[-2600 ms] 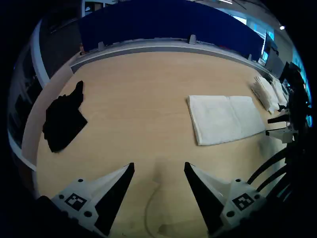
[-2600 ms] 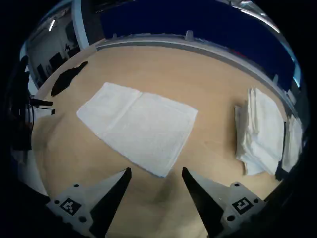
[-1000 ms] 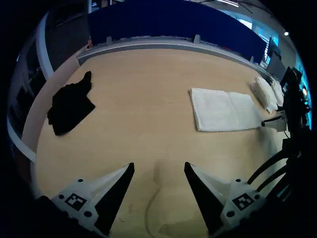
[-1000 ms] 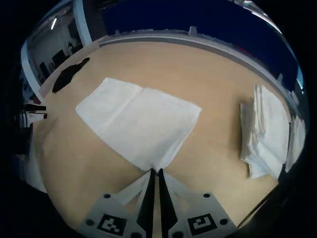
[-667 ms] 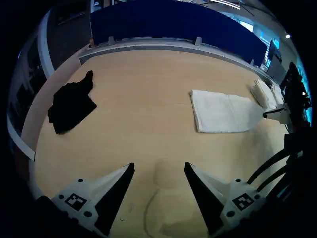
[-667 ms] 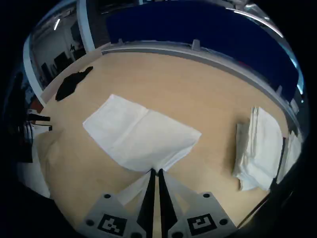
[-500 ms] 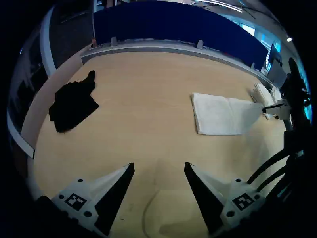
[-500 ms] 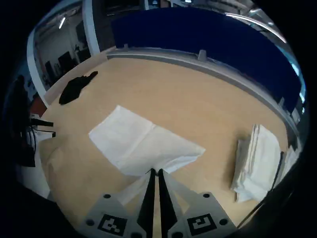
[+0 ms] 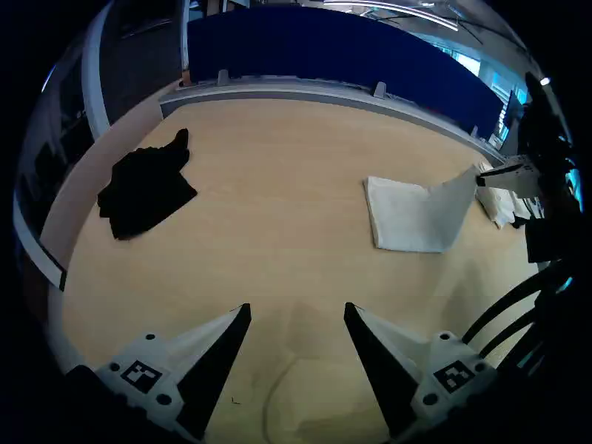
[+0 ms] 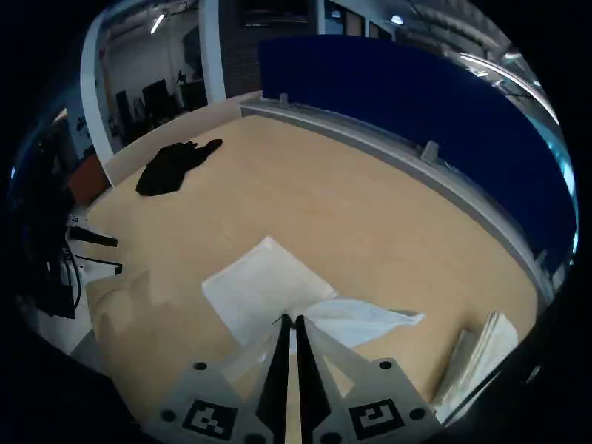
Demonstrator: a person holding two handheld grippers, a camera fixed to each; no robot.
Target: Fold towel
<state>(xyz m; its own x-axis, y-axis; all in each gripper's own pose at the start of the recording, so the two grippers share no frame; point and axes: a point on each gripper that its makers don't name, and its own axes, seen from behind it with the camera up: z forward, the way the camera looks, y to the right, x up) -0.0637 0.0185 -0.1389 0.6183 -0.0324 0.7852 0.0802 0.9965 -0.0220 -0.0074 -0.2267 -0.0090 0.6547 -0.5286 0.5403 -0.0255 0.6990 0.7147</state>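
White towel (image 9: 414, 218) sits out on the right side of the light wooden bench (image 9: 281, 185), and one corner is up in the air! The right hand-held gripper (image 10: 290, 320) has its two fingers pressed together on that corner, with the cloth pinched between the tips. In the left gripper view the fabric rises off the bench in a slanted sheet to that gripper at the far right. The rest of the towel lies flat on the wood. In the right gripper view the raised part droops in a soft fold to the right of the fingertips, while the flat part spreads away ahead and to the left.

Over to the left hand-held gripper (image 9: 296, 307): fingers spread wide apart above bare bench, well apart from the towel.

Just beyond the towel, at the bench's right end, lies a stack of folded white towels (image 9: 497, 206). Away on the left side of the bench there's a crumpled black cloth (image 9: 144, 192), well apart from the towel. Along the far edge runs a grey rail, and a blue partition (image 9: 333, 44) stands behind it.
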